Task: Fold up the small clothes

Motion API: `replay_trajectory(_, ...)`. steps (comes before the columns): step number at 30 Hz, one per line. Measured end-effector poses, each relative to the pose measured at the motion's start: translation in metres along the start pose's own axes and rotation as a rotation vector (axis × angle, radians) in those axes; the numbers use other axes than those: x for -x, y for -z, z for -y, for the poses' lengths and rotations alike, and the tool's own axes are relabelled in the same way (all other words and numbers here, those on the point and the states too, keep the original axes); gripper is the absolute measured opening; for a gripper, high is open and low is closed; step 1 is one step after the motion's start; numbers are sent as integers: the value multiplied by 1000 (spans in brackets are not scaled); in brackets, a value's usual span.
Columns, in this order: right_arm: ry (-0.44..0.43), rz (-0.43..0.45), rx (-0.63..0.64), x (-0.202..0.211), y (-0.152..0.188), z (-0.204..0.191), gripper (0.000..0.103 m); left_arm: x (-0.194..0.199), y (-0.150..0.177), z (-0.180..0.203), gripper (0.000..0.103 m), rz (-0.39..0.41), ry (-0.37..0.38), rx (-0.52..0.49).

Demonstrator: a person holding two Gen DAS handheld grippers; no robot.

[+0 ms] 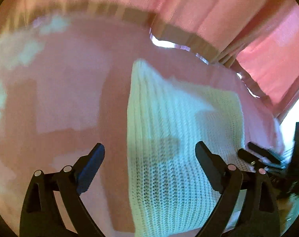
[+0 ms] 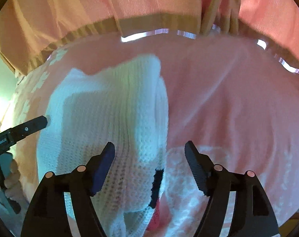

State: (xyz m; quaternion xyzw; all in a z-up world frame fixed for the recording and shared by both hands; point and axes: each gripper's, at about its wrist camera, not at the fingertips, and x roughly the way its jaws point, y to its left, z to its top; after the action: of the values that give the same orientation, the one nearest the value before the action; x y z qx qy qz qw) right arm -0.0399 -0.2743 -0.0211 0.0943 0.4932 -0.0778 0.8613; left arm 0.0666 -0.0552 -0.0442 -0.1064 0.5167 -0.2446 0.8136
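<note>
A white ribbed knit garment [image 1: 175,138] lies folded into a narrow block on a pink cloth-covered surface [image 1: 66,90]. My left gripper [image 1: 149,158] is open just above its near left part, holding nothing. In the right wrist view the same garment [image 2: 110,108] lies left of centre, with a black and red patch [image 2: 157,185] at its near edge. My right gripper [image 2: 149,154] is open over that near edge, empty. The left gripper's fingers [image 2: 34,125] touch the garment's left side there. The right gripper's fingertips [image 1: 260,154] show at the garment's right side in the left wrist view.
Pink curtains [image 2: 149,2] hang behind the surface, with a brown striped band [image 2: 153,22] along the far edge. White flower prints [image 1: 29,53] mark the pink cloth at the left. A white lacy patch [image 2: 191,173] lies under the right gripper.
</note>
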Motion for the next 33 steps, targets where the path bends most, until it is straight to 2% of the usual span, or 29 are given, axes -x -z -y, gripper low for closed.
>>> replay_trajectory(2,-20,-37,-25,-14,1,5,73,-16,2,-8,91,-47,11,48)
replay_trajectory(5,-108,-76,-107,-31,2,18,81,-27,4,-8,93,-53,63,77)
replay_trajectory(8,-218,-113,-189,-43,3,32,82,-38,3,-6,95,-79,108,84)
replay_trajectory(11,-315,-136,-242,-54,6,38,83,-41,1,0,95,-82,118,54)
replay_trajectory(12,-321,-125,-238,-54,6,36,83,-42,0,3,91,-87,129,43)
replay_trajectory(13,-322,-123,-228,-55,5,34,72,-43,-1,5,79,-87,167,49)
replay_trajectory(14,-347,-121,-227,-55,5,33,62,-43,-2,4,76,-96,194,48)
replay_trajectory(15,-407,-130,-258,-56,5,34,52,-42,-3,5,72,-100,195,52)
replay_trajectory(16,-422,-131,-273,-56,4,34,42,-41,-3,5,66,-99,200,52)
replay_trajectory(17,-431,-129,-275,-54,4,33,40,-40,-4,6,62,-97,203,48)
replay_trajectory(19,-420,-112,-274,-47,2,29,33,-33,-5,7,47,-87,208,37)
replay_trajectory(23,-410,-22,-273,-11,2,22,31,-5,-13,27,41,-52,239,-15)
replay_trajectory(26,-383,117,-236,52,-2,6,31,29,-20,47,41,-20,289,-75)
replay_trajectory(29,-377,255,-191,115,-12,-14,31,85,-33,66,41,78,343,-153)
replay_trajectory(33,-401,440,-89,205,-30,-57,31,182,-61,70,42,259,388,-220)
